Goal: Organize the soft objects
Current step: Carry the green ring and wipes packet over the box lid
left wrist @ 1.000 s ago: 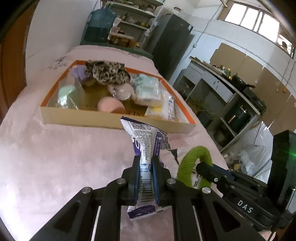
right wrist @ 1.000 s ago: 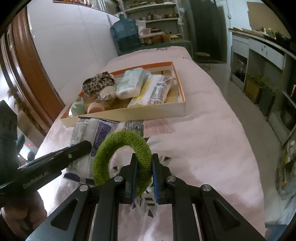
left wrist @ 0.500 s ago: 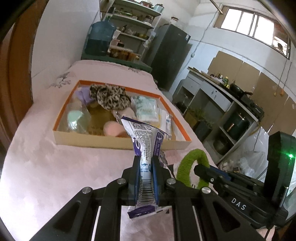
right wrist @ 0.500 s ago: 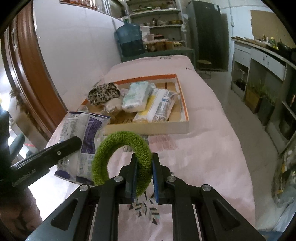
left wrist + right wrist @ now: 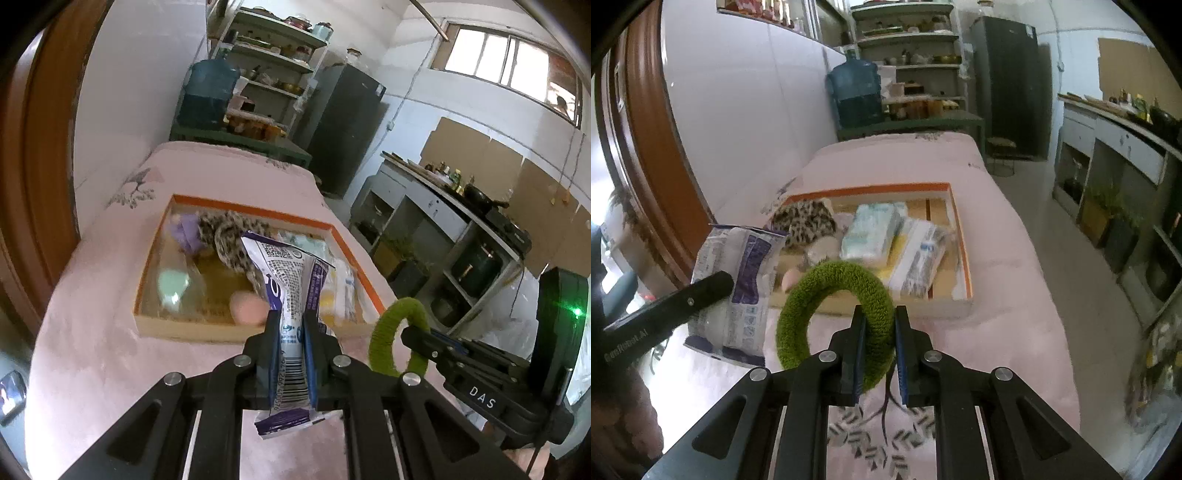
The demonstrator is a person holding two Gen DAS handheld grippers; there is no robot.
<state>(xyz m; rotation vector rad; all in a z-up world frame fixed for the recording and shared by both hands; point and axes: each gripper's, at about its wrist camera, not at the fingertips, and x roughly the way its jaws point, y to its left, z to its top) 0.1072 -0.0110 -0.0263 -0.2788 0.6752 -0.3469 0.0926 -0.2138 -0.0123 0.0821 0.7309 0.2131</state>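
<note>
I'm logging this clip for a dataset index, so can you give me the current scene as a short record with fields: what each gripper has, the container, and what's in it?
surface: pink cloth-covered table
left gripper: shut on purple-and-white packet, held upright, off the table
right gripper: shut on green fuzzy ring, lifted clear of the cloth
container: shallow orange-rimmed box, ahead of both grippers
box contents: leopard-print fabric, pale tissue pack, yellow-and-white packet, pink round item, mint-green item, purple item
held items: not yet in the box
</note>
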